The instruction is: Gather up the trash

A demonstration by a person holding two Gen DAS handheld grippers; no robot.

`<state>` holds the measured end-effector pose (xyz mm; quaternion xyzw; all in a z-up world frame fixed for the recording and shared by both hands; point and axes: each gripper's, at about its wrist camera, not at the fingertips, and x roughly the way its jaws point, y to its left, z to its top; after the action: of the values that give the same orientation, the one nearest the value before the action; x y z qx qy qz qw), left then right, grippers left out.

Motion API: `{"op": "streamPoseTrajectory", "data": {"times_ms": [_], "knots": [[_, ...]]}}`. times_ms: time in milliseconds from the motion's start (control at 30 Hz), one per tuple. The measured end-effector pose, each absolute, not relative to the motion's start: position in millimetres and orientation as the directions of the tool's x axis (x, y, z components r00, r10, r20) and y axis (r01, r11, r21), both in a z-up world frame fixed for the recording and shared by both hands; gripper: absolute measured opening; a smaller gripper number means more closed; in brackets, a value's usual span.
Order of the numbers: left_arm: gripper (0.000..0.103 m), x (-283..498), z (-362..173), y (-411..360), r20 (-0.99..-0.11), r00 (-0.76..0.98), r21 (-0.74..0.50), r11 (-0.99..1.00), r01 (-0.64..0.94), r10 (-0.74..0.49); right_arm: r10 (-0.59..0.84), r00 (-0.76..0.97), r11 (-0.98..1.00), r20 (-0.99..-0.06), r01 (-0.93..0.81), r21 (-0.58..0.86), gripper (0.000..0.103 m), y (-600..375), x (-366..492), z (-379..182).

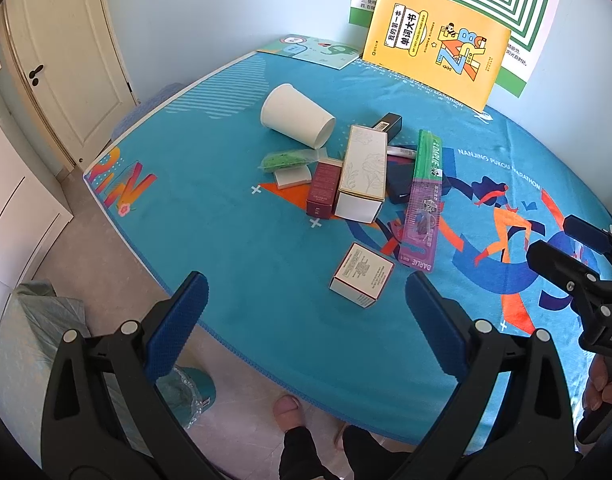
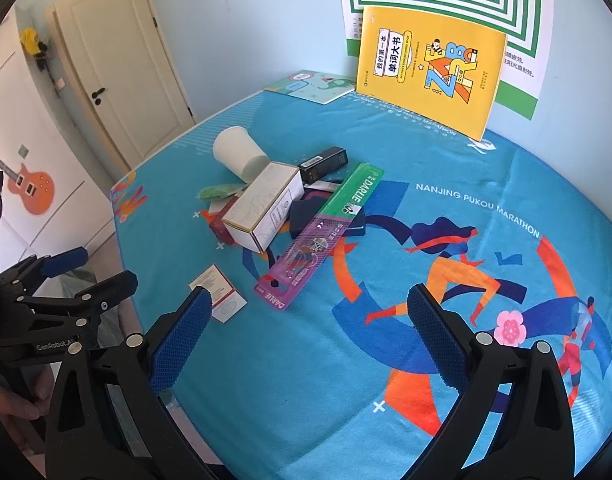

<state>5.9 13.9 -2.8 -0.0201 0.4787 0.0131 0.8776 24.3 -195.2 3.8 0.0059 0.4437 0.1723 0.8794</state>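
Note:
A heap of trash lies on the blue cloth table (image 1: 225,240): a tipped white paper cup (image 1: 295,116), a tall white box (image 1: 364,172), a maroon box (image 1: 324,190), a green packet (image 1: 283,160), a black box (image 1: 388,123), a Darlie toothbrush pack (image 1: 424,204) and a small white box (image 1: 362,274) nearest me. My left gripper (image 1: 306,296) is open and empty, just short of the small box. My right gripper (image 2: 306,316) is open and empty over the cloth, right of the small white box (image 2: 219,294) and near the toothbrush pack (image 2: 318,236).
A yellow book (image 1: 438,44) leans on the back wall beside a flat green booklet (image 1: 310,50). A bin with a green liner (image 1: 37,344) stands on the floor at the table's left front. A door (image 1: 65,60) is at far left. The person's foot (image 1: 289,412) shows below.

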Motion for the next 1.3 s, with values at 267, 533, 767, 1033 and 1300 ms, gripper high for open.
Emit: {"op": "streamPoseTrajectory", "data": {"times_ms": [267,533,767,1033,1300], "knots": [[0.097,6.0,-3.0,13.9,-0.841,0.541,-0.023,0.999,-0.042,0.003,0.308,0.547,0.941,-0.779,-0.298,0.163,0.097,-195.1,25.4,3.6],[0.097,9.2,-4.9,13.3,-0.843,0.538,-0.016,0.999,-0.042,0.009,0.310,0.545,0.940,-0.779,-0.300,0.164,0.097,-195.1,26.9,3.1],[0.097,12.5,-6.5,10.3,-0.846,0.533,-0.014,0.999,-0.042,0.010,0.310,0.542,0.939,-0.781,-0.302,0.163,0.097,-194.2,31.5,1.7],[0.097,16.6,-10.4,4.9,-0.854,0.519,-0.014,0.999,-0.039,0.008,0.323,0.523,0.933,-0.789,-0.313,0.174,0.097,-198.1,35.5,-3.2],[0.097,22.6,-15.7,-1.8,-0.864,0.503,-0.005,1.000,-0.027,0.009,0.339,0.499,0.925,-0.797,-0.330,0.187,0.097,-201.8,43.6,-8.9]]}}
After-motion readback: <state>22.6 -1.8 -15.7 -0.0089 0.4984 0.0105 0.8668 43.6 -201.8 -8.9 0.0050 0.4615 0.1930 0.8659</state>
